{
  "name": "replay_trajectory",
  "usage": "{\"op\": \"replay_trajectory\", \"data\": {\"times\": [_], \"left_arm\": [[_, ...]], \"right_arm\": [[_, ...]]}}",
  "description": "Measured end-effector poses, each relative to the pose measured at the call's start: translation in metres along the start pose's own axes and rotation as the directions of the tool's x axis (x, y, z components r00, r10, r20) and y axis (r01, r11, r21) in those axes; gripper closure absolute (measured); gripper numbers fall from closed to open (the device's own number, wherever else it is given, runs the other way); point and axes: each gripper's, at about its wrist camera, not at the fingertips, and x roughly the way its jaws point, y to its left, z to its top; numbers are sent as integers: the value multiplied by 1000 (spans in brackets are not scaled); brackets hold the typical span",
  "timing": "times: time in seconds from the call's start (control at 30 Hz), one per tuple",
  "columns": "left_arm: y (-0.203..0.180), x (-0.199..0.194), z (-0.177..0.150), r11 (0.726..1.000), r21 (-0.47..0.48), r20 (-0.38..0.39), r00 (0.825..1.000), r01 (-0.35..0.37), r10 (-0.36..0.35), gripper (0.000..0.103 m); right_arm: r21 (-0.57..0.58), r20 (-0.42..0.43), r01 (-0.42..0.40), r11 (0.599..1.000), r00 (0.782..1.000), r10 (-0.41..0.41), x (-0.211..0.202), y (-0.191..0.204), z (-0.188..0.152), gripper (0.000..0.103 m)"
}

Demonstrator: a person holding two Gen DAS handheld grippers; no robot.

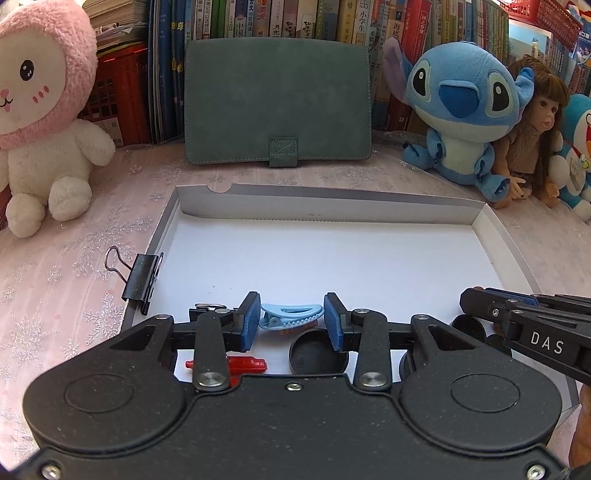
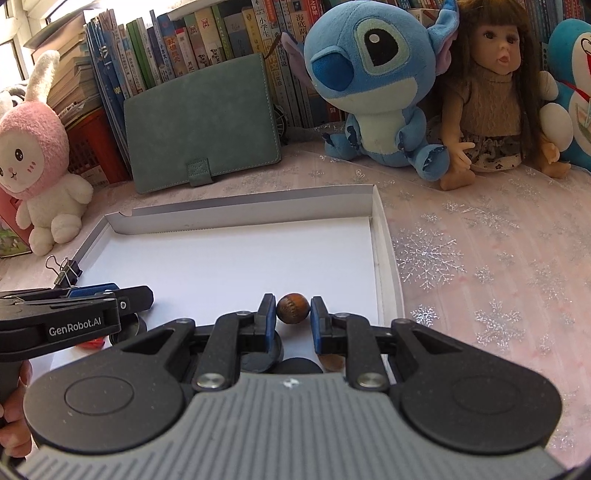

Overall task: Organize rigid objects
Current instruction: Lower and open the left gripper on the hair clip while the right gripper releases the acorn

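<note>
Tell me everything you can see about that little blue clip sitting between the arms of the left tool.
The light blue plastic hair clip is a small curved alligator-style clip with a slotted top and a row of teeth along its lower edge. It looks closed and lies on the floor of the shallow white cardboard box, near the front edge. It sits between the open jaws of the left gripper, whose blue pads flank it with small gaps.

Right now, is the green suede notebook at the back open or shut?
Shut. The green suede notebook leans against the books with its strap tab folded over the cover's lower edge.
</note>
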Motion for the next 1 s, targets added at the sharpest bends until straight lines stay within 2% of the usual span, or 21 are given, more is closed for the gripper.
{"op": "replay_trajectory", "data": {"times": [0.4, 0.53, 0.67, 0.73, 0.9, 1.0], "left_arm": [[-1, 0, -1, 1000, 0, 11, 1000, -11, 11, 67], [0, -4, -1, 1000, -15, 11, 1000, 7, -7, 67], [-4, -15, -1, 1000, 0, 43, 999, 0, 0, 59], [-6, -21, -2, 1000, 6, 60, 998, -5, 4, 55], [-10, -44, -10, 999, -1, 79, 996, -40, 40, 44], [-13, -61, -20, 999, -10, 98, 994, -40, 41, 35]], "right_arm": [[-19, -3, 1, 1000, 1000, -1, 2, 4, 1, 79], [-15, 1, -15, 1000, 1000, 15, 0, 3, 1, 73], [-32, 19, -19, 999, 1000, 19, -7, 5, 3, 72], [-35, 31, -24, 999, 999, 25, -12, 4, 4, 59], [-63, 71, -38, 997, 997, 42, -31, 5, 0, 54], [-87, 96, -47, 995, 994, 56, -44, 5, -6, 47]]}}
